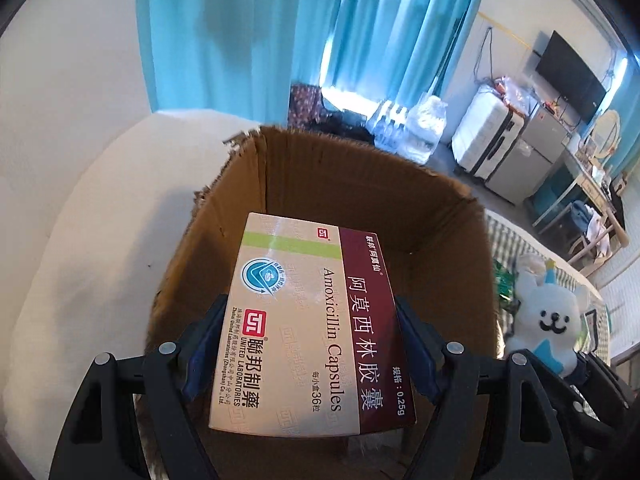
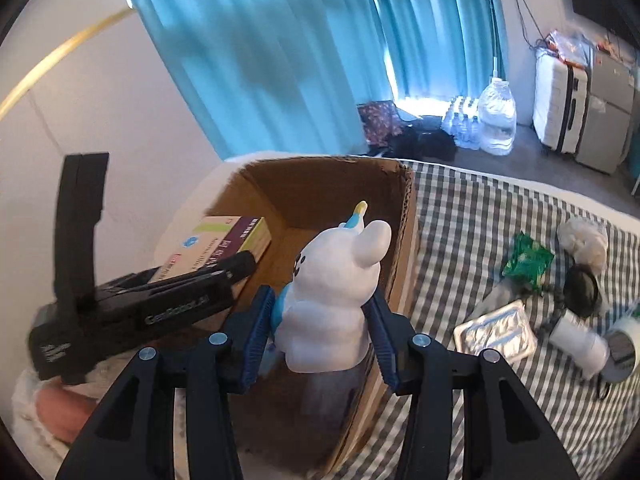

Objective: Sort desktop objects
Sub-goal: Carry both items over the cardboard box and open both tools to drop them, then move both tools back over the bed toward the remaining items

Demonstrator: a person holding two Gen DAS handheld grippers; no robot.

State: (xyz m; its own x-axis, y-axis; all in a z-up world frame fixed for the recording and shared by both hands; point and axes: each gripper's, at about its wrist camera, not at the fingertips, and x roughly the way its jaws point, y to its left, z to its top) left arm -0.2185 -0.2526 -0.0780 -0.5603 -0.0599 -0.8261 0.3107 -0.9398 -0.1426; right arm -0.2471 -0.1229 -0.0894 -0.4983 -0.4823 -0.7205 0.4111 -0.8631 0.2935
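My left gripper (image 1: 310,344) is shut on a beige and maroon Amoxicillin Capsules box (image 1: 308,328), held flat above the open cardboard box (image 1: 360,184). My right gripper (image 2: 318,328) is shut on a white and blue plush unicorn toy (image 2: 340,292), held over the right side of the cardboard box (image 2: 404,248). In the right wrist view the left gripper (image 2: 240,266) and its medicine box (image 2: 224,240) show at the left. The toy also shows at the right of the left wrist view (image 1: 552,320).
The cardboard box stands on a checkered cloth (image 2: 480,220). On the cloth to the right lie a green packet (image 2: 526,260), a silver foil pack (image 2: 496,330), a white cup (image 2: 576,340), a tape roll (image 2: 620,350) and a black round item (image 2: 580,288).
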